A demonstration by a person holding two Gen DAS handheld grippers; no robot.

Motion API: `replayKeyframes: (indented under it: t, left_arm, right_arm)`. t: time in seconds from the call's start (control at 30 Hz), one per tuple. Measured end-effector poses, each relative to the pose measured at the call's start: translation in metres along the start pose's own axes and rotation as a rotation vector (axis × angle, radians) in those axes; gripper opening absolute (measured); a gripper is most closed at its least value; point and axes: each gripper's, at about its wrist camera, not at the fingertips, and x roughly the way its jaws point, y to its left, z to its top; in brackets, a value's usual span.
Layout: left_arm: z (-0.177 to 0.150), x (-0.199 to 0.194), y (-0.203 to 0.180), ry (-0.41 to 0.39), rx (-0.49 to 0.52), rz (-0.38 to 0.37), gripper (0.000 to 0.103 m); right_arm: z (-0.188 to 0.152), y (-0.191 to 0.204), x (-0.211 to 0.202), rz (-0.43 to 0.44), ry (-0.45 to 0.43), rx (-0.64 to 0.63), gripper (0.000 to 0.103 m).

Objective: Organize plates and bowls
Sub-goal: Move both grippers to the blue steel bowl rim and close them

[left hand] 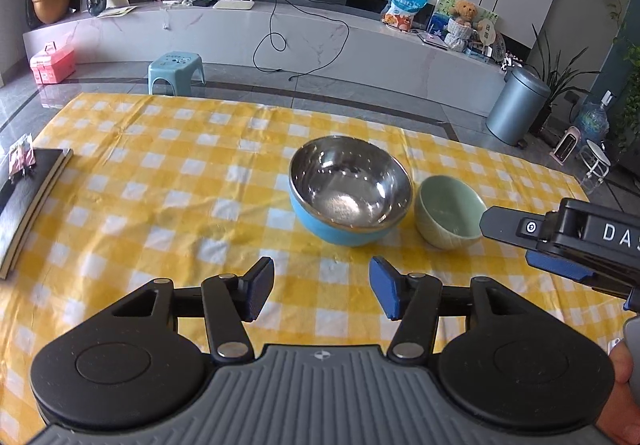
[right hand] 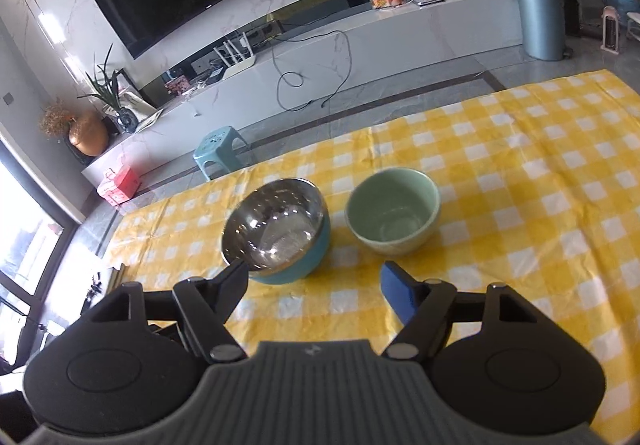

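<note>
- The blue steel-lined bowl (left hand: 350, 197) sits upright on the yellow checked tablecloth (left hand: 160, 181), towards the middle of the table, with the pale green bowl (left hand: 448, 211) just beside it on its right; a narrow strip of cloth seems to show between them, though the fisheye makes it hard to be sure they are apart.
- Both bowls stand mouth-up and empty, side by side rather than nested, so I judge the stacking part of the task is not done for these two.
- The left gripper (left hand: 322, 293) hangs above the cloth on the near side of the blue bowl, its jaws spread well apart with nothing between them; only tablecloth shows in the gap.
- The right gripper (right hand: 316, 285) is likewise wide open and empty, and sits on the near side of both bowls; its left finger overlaps the blue bowl's rim in its own view, but whether it touches I cannot tell.
- From the left wrist view the right gripper's body reaches in from the right edge, its tip close to the green bowl, which suits a grasp on that smaller bowl's rim.
- The green bowl looks small enough to drop inside the blue one, likely the reason they sit together.
- A dark book (left hand: 28, 201) lies at the table's left edge, well apart from the bowls.
- No plate is visible in either view.
</note>
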Motion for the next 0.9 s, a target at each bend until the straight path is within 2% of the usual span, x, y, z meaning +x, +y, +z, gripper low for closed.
replayKeyframes:
  t: [0.2, 0.43, 0.8, 0.9]
  left_arm:
    - [0.019, 0.017, 0.006, -0.017, -0.015, 0.01, 0.065]
    - [0.036, 0.051, 0.012, -0.01, -0.029, 0.036, 0.065]
    - [0.05, 0.101, 0.009, 0.0, -0.004, 0.083, 0.064]
    - [0.049, 0.108, 0.009, 0.006, -0.004, 0.076, 0.054]
  right_arm:
    - [0.015, 0.0, 0.028, 0.007, 0.037, 0.027, 0.07]
    - [0.023, 0.004, 0.064, -0.018, 0.104, 0.022, 0.057]
    - [0.026, -0.004, 0.106, -0.058, 0.165, 0.057, 0.044]
    - [0.025, -0.006, 0.112, -0.065, 0.17, 0.047, 0.037]
